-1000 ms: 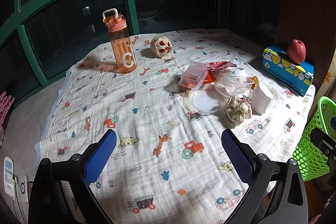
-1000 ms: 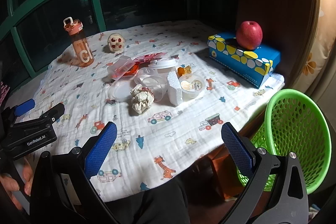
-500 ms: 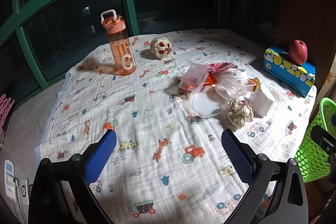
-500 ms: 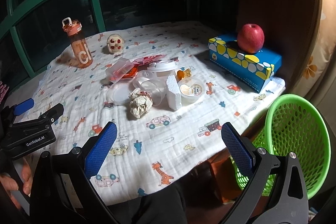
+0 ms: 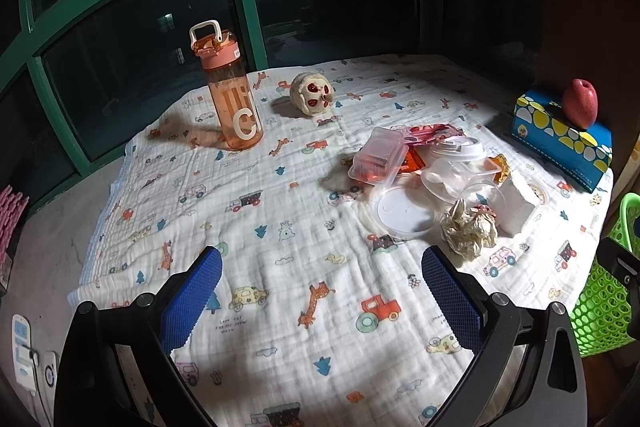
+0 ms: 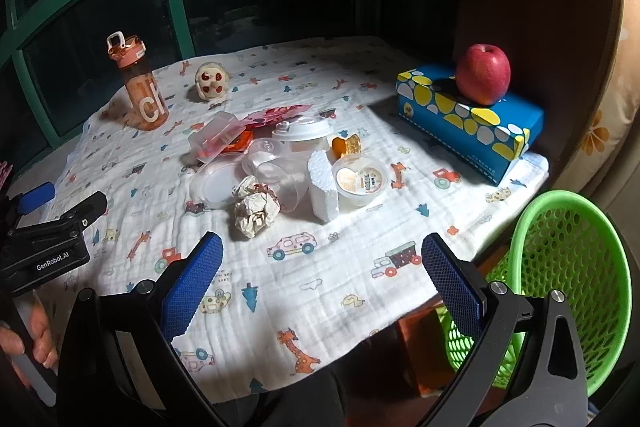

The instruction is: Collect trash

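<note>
With both the left gripper (image 5: 320, 263) and right gripper (image 6: 320, 251) spread wide and empty above the cloth, the crumpled paper ball (image 6: 256, 205) lies in the trash pile beside the foam block (image 6: 322, 187), so a careless grab risks toppling the neighbouring clear plastic cup (image 6: 280, 179) or missing the green basket (image 6: 576, 267) off the table's edge.

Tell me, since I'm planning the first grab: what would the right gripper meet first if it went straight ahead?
Probably the crumpled paper ball. The right gripper is open and empty, and the ball is the nearest trash ahead, slightly left of centre. Depth is uncertain; it might touch the tablecloth first.
</note>
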Demonstrator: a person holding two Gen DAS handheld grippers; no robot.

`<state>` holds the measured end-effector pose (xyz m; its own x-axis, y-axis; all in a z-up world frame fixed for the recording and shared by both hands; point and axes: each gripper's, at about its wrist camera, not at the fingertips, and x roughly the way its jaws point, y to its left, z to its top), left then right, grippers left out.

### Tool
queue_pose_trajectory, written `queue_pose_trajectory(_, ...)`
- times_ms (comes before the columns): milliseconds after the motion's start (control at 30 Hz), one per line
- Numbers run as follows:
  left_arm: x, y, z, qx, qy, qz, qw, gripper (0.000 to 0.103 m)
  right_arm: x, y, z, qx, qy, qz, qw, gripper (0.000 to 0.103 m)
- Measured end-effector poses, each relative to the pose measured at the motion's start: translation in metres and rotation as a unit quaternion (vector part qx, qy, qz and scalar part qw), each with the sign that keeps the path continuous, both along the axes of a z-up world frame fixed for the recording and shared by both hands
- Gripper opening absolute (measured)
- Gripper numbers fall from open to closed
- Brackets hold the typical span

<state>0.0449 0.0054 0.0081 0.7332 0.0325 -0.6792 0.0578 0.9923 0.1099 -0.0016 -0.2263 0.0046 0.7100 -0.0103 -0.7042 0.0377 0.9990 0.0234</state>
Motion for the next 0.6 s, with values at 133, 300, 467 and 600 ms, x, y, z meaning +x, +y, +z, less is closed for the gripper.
queue_pose_trajectory(133, 0.009, 0.001, 0.001, 0.003, -0.001, 0.0, 1.0, 0.097, 0.011, -0.002, -0.002, -0.006, 0.002, 0.002, 1.0, 0.098)
queue_pose_trajectory(300, 0.021, 0.001, 0.001, 0.002, -0.001, -0.002, 1.0, 0.097, 0.029, -0.015, -0.004, 0.01, 0.005, -0.001, 1.0, 0.098)
queue_pose_trajectory(467, 0.034, 0.001, -0.003, 0.002, 0.006, -0.004, 1.0, 0.097, 0.047, -0.019, -0.014, 0.013, 0.021, 0.008, 1.0, 0.095)
queue_pose_trajectory(600, 0.044, 0.004, -0.007, 0.003, 0.011, -0.001, 0.9999, 0.097, 0.059, -0.016, -0.023, 0.018, 0.032, 0.022, 0.999, 0.092)
